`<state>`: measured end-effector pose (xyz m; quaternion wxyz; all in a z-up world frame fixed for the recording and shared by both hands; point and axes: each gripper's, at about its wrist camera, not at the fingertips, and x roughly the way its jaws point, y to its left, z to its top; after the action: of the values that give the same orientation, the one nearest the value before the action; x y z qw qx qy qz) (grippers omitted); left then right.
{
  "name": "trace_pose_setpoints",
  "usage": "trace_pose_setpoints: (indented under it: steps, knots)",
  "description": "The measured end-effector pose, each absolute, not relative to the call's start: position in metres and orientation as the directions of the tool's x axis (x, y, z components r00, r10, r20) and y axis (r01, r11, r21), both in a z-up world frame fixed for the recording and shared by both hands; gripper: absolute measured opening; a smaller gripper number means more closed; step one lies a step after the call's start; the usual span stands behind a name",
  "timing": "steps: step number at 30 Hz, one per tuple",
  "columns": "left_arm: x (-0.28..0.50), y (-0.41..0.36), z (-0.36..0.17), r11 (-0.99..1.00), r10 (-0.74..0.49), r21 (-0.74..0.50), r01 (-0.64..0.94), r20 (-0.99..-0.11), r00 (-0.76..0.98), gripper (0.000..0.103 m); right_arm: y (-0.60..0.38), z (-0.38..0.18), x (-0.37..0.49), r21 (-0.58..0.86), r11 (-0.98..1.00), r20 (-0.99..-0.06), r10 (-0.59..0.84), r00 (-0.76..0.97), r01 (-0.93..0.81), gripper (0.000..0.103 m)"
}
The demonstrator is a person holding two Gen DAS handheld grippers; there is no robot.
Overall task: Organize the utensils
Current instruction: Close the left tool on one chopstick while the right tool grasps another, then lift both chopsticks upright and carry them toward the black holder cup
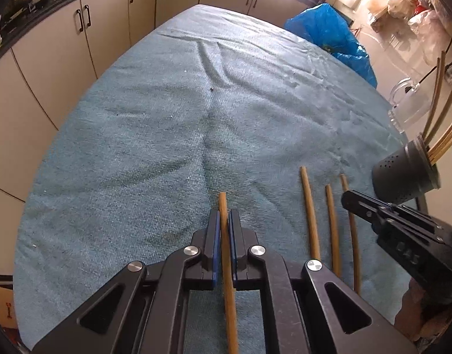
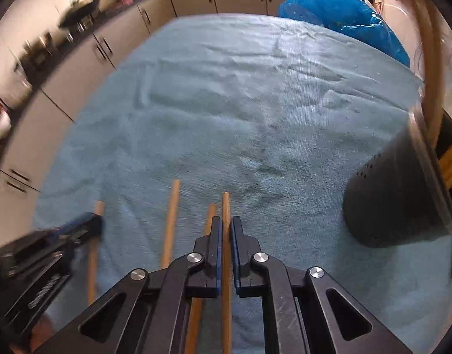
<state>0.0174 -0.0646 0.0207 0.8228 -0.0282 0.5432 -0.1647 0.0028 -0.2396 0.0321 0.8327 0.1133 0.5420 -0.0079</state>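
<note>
Left gripper [image 1: 225, 221]: black linkage arms, round silver pivot pins, blue pads. Jaws clamped on one chopstick [image 1: 224, 236], a pale wooden round stick that runs up between the pads, its tip just past them.

Right gripper [image 2: 225, 227]: same build. Jaws closed on another chopstick [image 2: 225, 206]; the stick passes straight between the blue pads, tip above them. In the left wrist view this gripper enters from the right edge, with embossed characters on its black body, too blurred to read with confidence.

Just beside it, two more chopsticks lie flat on the cloth: one nearly touching the held stick [image 2: 210, 215], a thicker-looking one further left [image 2: 171, 221]. All lie roughly parallel, pointing away from the cameras.

Blue-green towel [image 1: 167, 118] covers the table: ribbed terry weave, creased in ridges toward the far end, a few dark specks.

Right of the sticks stands the utensil holder [image 1: 403, 174], a dark cylinder with small perforations in its wall and a lighter rim. Several chopsticks [image 1: 444, 141] already stand in it, fanned outward.

Beyond it: a clear glass jug with a handle [image 1: 406, 103]. Further: a crumpled blue plastic bag [image 1: 329, 29] at the table's far corner.

Far: cream cabinet doors [image 1: 63, 44] with dark bar handles, under a dark countertop.
</note>
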Motion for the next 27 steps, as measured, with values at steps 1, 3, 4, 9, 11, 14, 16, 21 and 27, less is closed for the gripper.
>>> trace_pose_setpoints:
  steps: [1,3,4,9,11,14,16,21,27]
  knots:
    - [0.014,-0.064,0.027,0.942,-0.311,-0.231,0.245,-0.875,0.370,0.005,-0.241,0.037,-0.002,0.196,0.971,-0.892,0.120,0.436,0.135,0.006]
    - [0.008,-0.063,0.043,0.935,-0.333,-0.244,0.258,-0.853,0.402,0.005,-0.243,0.052,-0.016,0.240,0.964,-0.854,0.153,0.497,0.117,0.006]
    - [0.004,-0.063,0.052,0.933,-0.339,-0.242,0.266,-0.840,0.424,0.005,-0.245,0.061,-0.025,0.260,0.959,-0.830,0.164,0.533,0.110,0.006]
    - [-0.019,-0.060,0.103,0.926,-0.365,-0.235,0.297,-0.760,0.537,0.005,-0.248,0.110,-0.067,0.298,0.953,-0.693,0.171,0.700,0.062,0.006]
    - [-0.028,-0.059,0.122,0.922,-0.375,-0.232,0.309,-0.729,0.573,0.005,-0.248,0.132,-0.078,0.297,0.954,-0.628,0.162,0.761,0.042,0.006]
    - [-0.043,-0.055,0.141,0.920,-0.384,-0.230,0.318,-0.688,0.615,0.005,-0.247,0.157,-0.104,0.288,0.957,-0.532,0.140,0.835,0.023,0.006]
    - [-0.052,-0.052,0.150,0.916,-0.395,-0.239,0.321,-0.668,0.631,0.005,-0.247,0.168,-0.119,0.285,0.958,-0.484,0.129,0.865,0.017,0.006]
    - [-0.066,-0.052,0.165,0.913,-0.405,-0.236,0.334,-0.637,0.656,0.005,-0.245,0.181,-0.142,0.275,0.961,-0.435,0.102,0.894,0.024,0.006]
    - [-0.078,-0.053,0.173,0.912,-0.405,-0.228,0.340,-0.627,0.666,0.005,-0.255,0.184,-0.155,0.302,0.953,-0.411,0.099,0.906,0.034,0.006]
